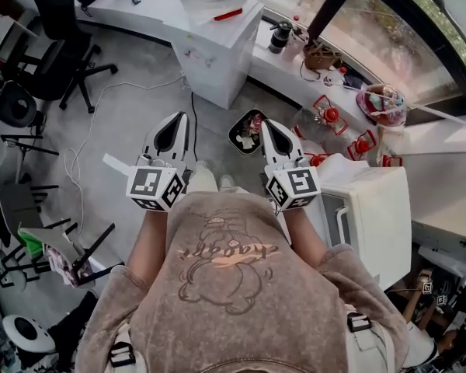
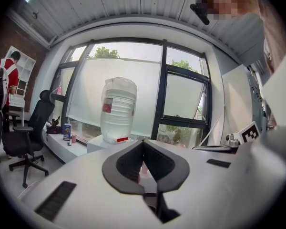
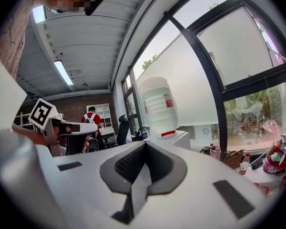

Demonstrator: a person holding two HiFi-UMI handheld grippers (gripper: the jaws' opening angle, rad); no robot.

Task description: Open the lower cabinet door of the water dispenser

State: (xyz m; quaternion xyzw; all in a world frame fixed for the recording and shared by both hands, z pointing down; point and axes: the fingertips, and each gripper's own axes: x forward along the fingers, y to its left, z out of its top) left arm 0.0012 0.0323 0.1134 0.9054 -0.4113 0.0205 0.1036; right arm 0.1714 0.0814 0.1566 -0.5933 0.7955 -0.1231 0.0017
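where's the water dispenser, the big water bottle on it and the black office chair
water dispenser (image 1: 217, 67), head view, white body below the bottle
water bottle (image 2: 118, 109), left gripper view, middle of the clear barrel
office chair (image 2: 38, 118), left gripper view, black backrest

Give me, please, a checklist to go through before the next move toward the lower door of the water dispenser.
1. Left gripper empty: ok, jaws together, nothing between them.
2. Right gripper empty: ok, jaws together too.
3. Jaws ready to take a handle: not ok, both are shut.
4. Water dispenser ahead: ok, it stands in front of both grippers.
5. Lower cabinet door located: cannot tell, no view shows it clearly.
6. Floor path free: probably not ok, a bin stands close beside the way.
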